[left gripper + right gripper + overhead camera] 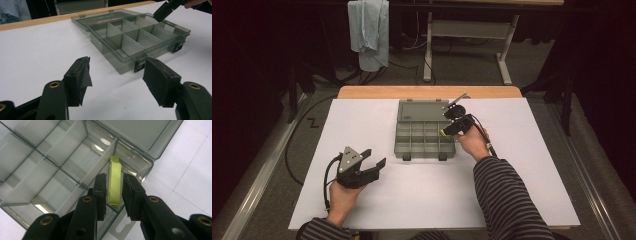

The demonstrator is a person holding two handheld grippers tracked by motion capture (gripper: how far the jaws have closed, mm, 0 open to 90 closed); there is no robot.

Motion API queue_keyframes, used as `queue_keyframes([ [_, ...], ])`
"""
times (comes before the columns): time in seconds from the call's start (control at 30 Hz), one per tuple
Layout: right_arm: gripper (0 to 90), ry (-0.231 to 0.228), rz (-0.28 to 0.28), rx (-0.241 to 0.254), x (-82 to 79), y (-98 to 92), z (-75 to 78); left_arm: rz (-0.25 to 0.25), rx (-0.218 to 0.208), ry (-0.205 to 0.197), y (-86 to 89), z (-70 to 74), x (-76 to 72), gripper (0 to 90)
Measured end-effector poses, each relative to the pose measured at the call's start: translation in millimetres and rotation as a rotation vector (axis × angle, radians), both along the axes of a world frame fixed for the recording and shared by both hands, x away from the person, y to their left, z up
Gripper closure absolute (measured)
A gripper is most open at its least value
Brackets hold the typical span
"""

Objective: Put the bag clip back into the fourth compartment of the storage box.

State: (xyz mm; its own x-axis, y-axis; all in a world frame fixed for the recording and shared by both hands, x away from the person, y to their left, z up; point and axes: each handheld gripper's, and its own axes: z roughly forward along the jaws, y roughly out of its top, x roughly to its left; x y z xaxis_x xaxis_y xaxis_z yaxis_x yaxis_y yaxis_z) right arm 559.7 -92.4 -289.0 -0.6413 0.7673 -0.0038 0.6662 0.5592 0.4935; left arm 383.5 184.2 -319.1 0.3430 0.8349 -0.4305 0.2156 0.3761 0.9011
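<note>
Strip (114,180) upright on edge, lengthwise along corner compartment (135,162).

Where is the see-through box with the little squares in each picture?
High view: the box lies mid-table, lid open.
Left gripper view: it sits top centre-right.
Right gripper view: its compartments spread across the upper left.
Shared landmark: the right gripper at the box's corner.

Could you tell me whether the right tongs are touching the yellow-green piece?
Apart: the right gripper view shows gaps between the yellow-green piece and both pads of the right tongs.
</note>
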Motion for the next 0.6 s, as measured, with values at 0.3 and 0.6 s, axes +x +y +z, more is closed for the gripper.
queue_keyframes([
  [0.3,74.2,0.005,0.035,0.03,-7.6,1.4,3.4,-0.001,-0.014,0.0,2.5,0.8,0.8,37.6],
  [0.6,73.4,-0.008,0.042,0.057,-19.8,-8.0,5.7,-0.002,-0.002,-0.013,1.1,1.2,-2.8,37.8],
])
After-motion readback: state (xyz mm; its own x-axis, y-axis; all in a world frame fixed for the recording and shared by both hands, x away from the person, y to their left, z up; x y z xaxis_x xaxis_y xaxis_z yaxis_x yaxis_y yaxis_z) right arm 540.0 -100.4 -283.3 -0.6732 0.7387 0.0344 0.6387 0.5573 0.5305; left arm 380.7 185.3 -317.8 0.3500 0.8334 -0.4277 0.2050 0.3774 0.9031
